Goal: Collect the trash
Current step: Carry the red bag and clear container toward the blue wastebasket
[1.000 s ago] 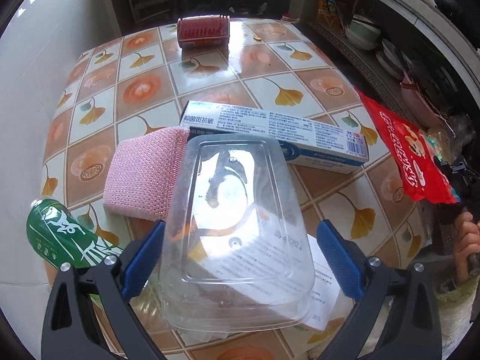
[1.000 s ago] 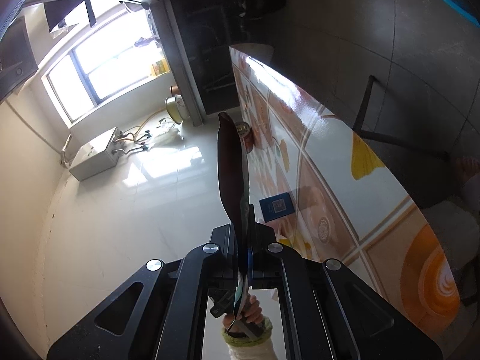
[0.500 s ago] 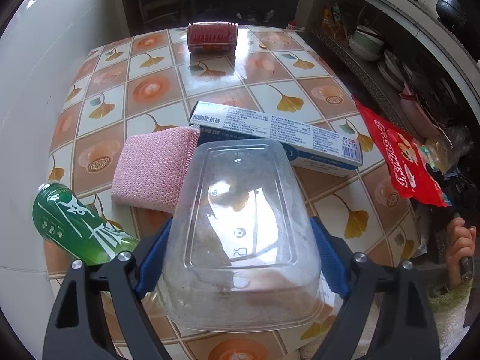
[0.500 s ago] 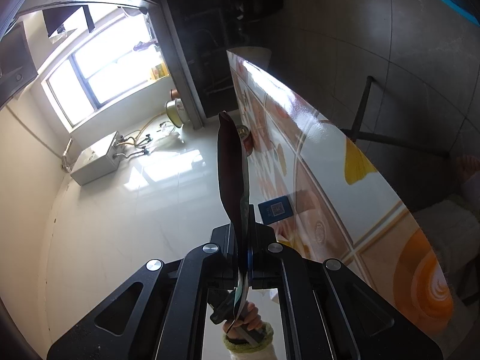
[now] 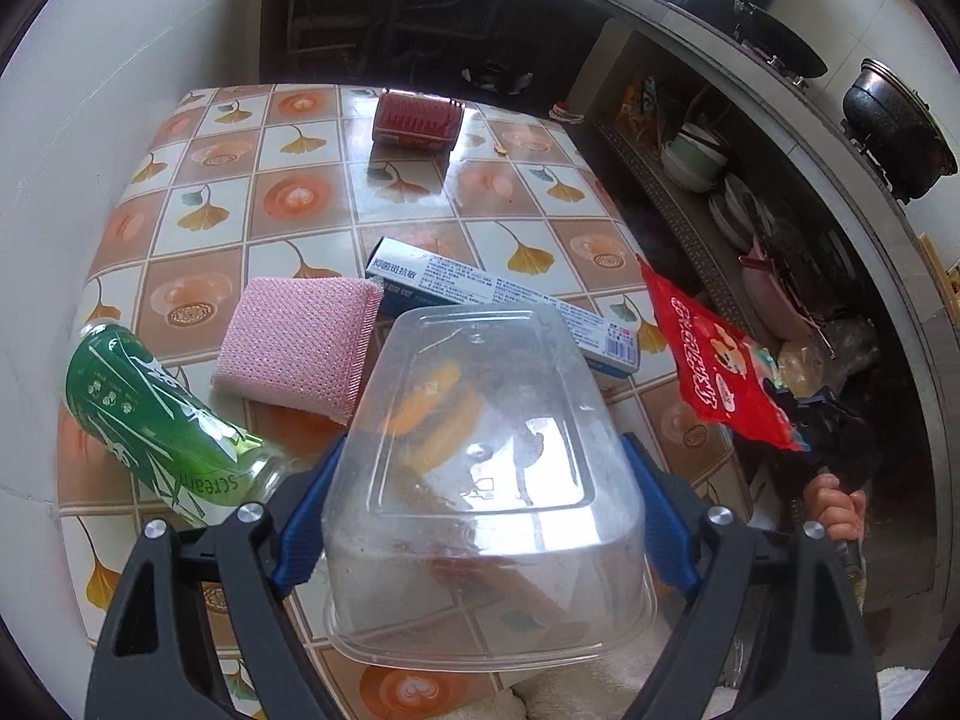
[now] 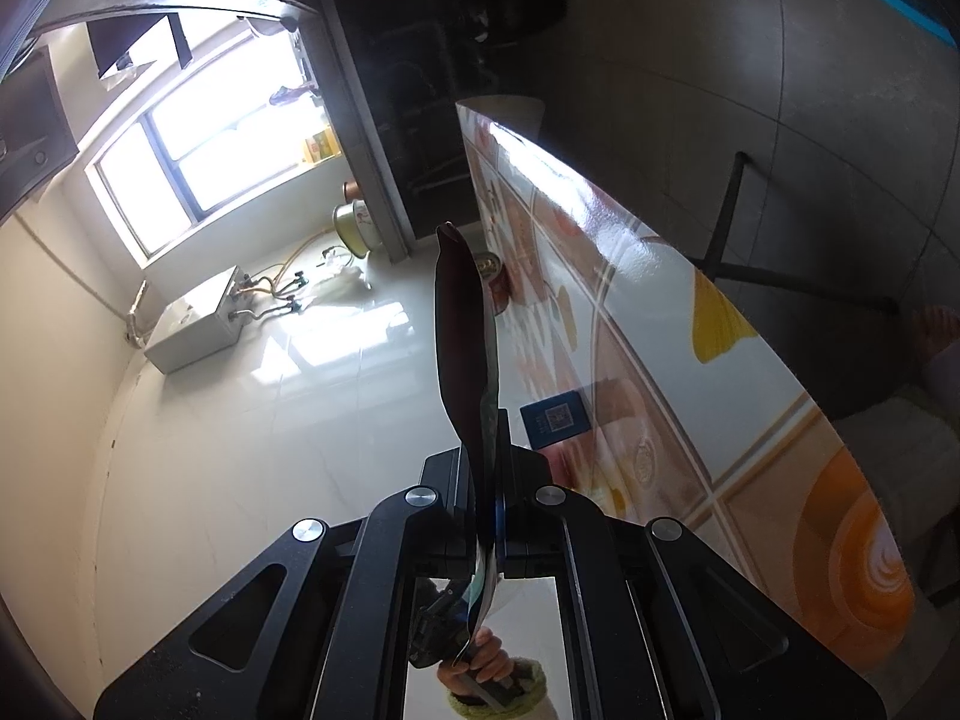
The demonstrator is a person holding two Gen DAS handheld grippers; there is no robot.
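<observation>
Left wrist: left gripper [image 5: 480, 516] clamped on clear tub [image 5: 486, 480], blue pads pressed against both side walls. Tub upside down, bottom toward lens, long axis running away along the fingers, apparently lifted off the table [image 5: 252, 204]. Beyond it: pink sponge [image 5: 300, 348] just left of the tub's far end, toothpaste box [image 5: 420, 279] lying crosswise behind, long axis left to right. Green bottle [image 5: 150, 414] on its side at the left, near the left finger. Red brush [image 5: 417, 123] far back, well apart. Red wrapper [image 5: 714, 366] off the table's right edge, pinched by right gripper [image 5: 822, 420].

Right wrist: right gripper [image 6: 489, 480] pressed together on red wrapper [image 6: 465, 336], seen edge-on, sticking up along the fingers. Table [image 6: 660, 324] to the right, tilted in view; blue box end [image 6: 555, 417] visible near the fingertips.

Judgement: both grippers loaded, nothing further collectable until one unloads. No bin in either view. Bottle nearest the left gripper; toothpaste box nearer the right, better taken across its short side.
</observation>
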